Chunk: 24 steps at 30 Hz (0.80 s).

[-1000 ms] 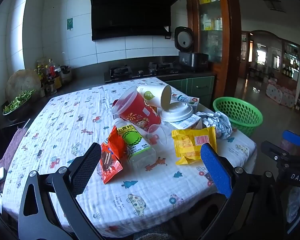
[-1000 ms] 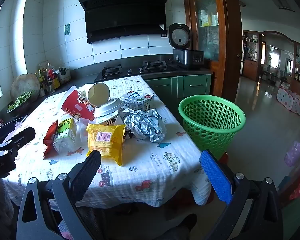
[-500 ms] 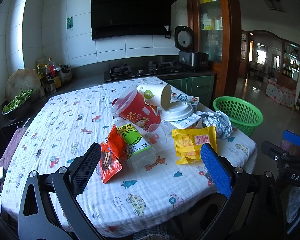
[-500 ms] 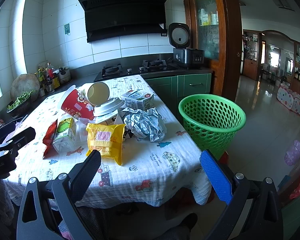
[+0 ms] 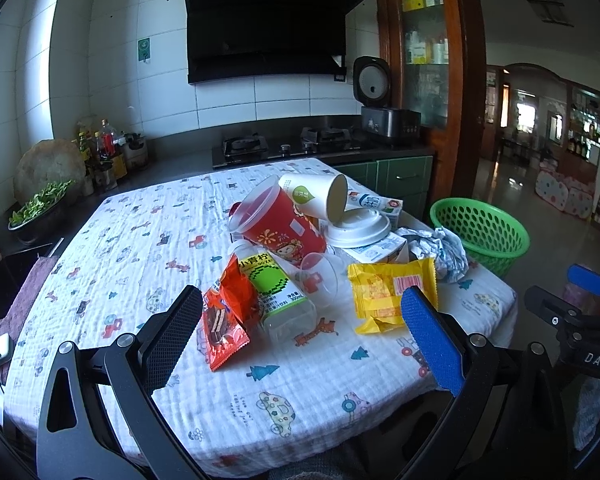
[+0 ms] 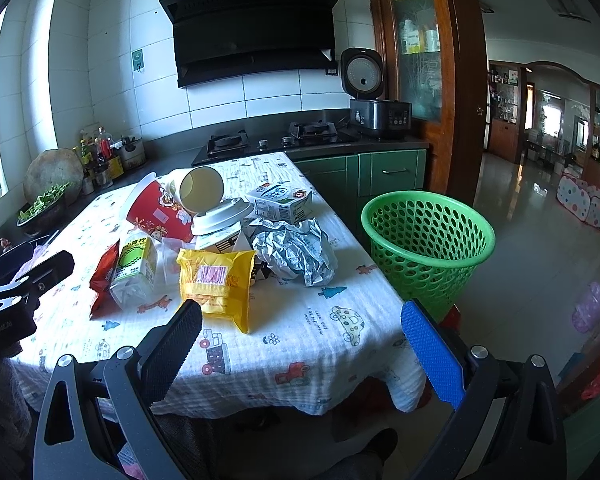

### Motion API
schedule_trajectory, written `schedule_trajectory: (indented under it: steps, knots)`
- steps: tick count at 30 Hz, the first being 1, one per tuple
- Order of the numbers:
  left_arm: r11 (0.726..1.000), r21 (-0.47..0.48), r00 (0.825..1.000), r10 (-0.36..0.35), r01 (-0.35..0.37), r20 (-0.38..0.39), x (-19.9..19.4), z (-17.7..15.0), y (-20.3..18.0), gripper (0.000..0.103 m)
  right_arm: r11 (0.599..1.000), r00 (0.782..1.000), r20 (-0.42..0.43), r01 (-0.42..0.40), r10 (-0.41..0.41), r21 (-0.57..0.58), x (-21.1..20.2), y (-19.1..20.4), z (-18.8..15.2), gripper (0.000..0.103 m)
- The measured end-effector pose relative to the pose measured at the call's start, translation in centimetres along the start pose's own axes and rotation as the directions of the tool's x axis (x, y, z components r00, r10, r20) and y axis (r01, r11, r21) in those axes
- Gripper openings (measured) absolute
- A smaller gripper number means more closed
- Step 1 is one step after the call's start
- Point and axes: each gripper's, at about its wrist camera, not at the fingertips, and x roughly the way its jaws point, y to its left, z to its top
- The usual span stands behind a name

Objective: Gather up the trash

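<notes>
On the bench (image 5: 148, 264), covered by a cloth printed with cars and animals, the trash sits in one heap toward the right side. Leftmost lies a red snack wrapper (image 5: 224, 320), touching a clear bottle with a green label (image 5: 274, 288) on its side; the bottle looks empty. Behind them a red tub (image 5: 278, 226) lies tipped with its mouth toward the left, and a white paper cup (image 5: 314, 200) rests against it, its open mouth facing right and showing nothing inside. A white lid (image 5: 360, 230) sits just below the cup, on a carton. A clear plastic cup (image 5: 320, 282) lies beside the bottle, then a yellow snack packet (image 6: 216, 280), then crumpled silver paper (image 6: 296, 250), with a milk carton (image 6: 280, 202) behind. Off the bench's right edge stands a green basket (image 6: 428, 240); what shows of its inside holds nothing. The left gripper (image 5: 300, 316) and right gripper (image 6: 300, 320) both hover short of the heap, fingers spread wide, holding nothing.
</notes>
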Motion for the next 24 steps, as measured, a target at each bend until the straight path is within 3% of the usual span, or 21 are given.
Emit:
schedule_trajectory:
  steps: [24]
  knots:
    - [1.000,-0.007,1.000,0.011,-0.011,-0.004,0.54,0.39,0.40,0.098,1.000,1.000,-0.010,-0.010,0.010,-0.004,0.82,0.19,0.22,0.097]
